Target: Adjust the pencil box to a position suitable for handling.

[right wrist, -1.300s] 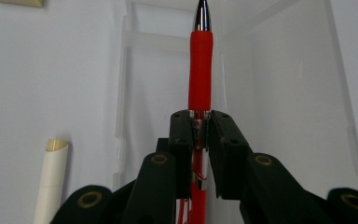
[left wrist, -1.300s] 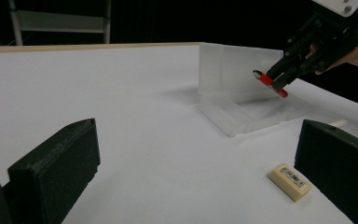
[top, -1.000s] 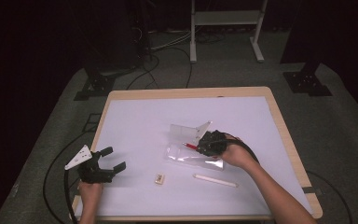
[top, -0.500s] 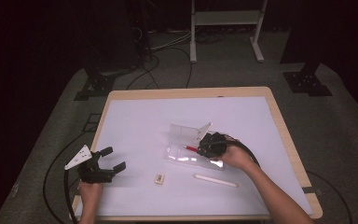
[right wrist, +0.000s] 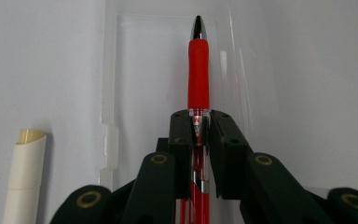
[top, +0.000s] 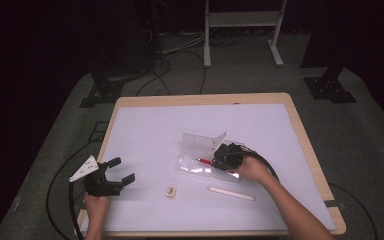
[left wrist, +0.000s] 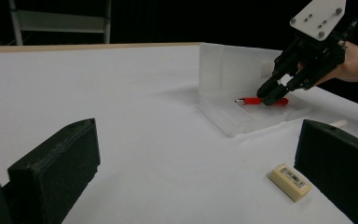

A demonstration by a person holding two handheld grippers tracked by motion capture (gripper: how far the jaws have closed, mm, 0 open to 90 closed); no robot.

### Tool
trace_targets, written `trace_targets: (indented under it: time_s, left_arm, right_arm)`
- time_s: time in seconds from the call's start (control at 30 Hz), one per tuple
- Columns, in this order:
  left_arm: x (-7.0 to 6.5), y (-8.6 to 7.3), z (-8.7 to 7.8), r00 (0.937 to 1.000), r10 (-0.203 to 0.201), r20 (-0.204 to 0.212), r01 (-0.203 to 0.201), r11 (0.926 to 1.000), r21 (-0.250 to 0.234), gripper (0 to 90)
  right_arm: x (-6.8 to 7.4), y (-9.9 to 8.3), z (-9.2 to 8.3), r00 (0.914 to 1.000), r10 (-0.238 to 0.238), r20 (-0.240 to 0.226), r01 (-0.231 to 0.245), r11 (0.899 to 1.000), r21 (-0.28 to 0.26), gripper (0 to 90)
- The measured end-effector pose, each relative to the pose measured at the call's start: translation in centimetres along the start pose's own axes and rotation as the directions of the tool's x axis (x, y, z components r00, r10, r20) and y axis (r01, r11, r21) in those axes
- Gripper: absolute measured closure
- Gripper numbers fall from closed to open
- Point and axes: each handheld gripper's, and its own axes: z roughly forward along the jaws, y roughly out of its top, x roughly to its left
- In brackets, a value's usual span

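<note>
Right tongs (right wrist: 199, 128) clenched on the red pen (right wrist: 198, 74), its tip low over the clear case (left wrist: 242, 114), possibly touching. Left tongs (left wrist: 191, 172) released, idle near the tabletop (top: 145, 130) edge. Advice: lay pen flat along the tray, then release.

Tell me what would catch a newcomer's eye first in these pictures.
Probably the red pen, the one bright colour on the white table: the right gripper is shut on it over the clear open case near the table's middle. Next, the left gripper at the near left corner, jaws wide apart, with a small eraser lying close by.
</note>
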Motion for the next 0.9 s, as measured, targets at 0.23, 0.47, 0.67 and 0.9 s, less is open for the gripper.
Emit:
trace_targets:
  time_s: [0.23, 0.47, 0.67, 0.9]
  left_arm:
    - [0.0, 0.0, 0.0, 1.0, 0.0, 0.0, 0.0, 1.0, 0.001, 0.0]
    - [0.0, 0.0, 0.0, 1.0, 0.001, 0.002, -0.001, 1.0, -0.001, 0.0]
    - [0.0, 0.0, 0.0, 1.0, 0.002, 0.002, -0.002, 1.0, -0.003, 0.0]
    - [0.0, 0.0, 0.0, 1.0, 0.003, 0.004, -0.003, 1.0, -0.004, 0.0]
  right_arm:
    - [0.1, -0.1, 0.2, 0.9999, 0.008, -0.011, -0.008, 1.0, 0.001, 78.2]
    - [0.2, -0.1, 0.3, 0.9999, 0.007, -0.014, -0.007, 1.0, -0.002, 77.9]
    - [0.2, -0.1, 0.0, 0.9999, 0.005, -0.015, -0.005, 1.0, -0.012, 74.7]
    - [0.1, -0.4, -1.0, 0.9993, 0.031, -0.019, -0.032, 0.997, -0.063, 68.2]
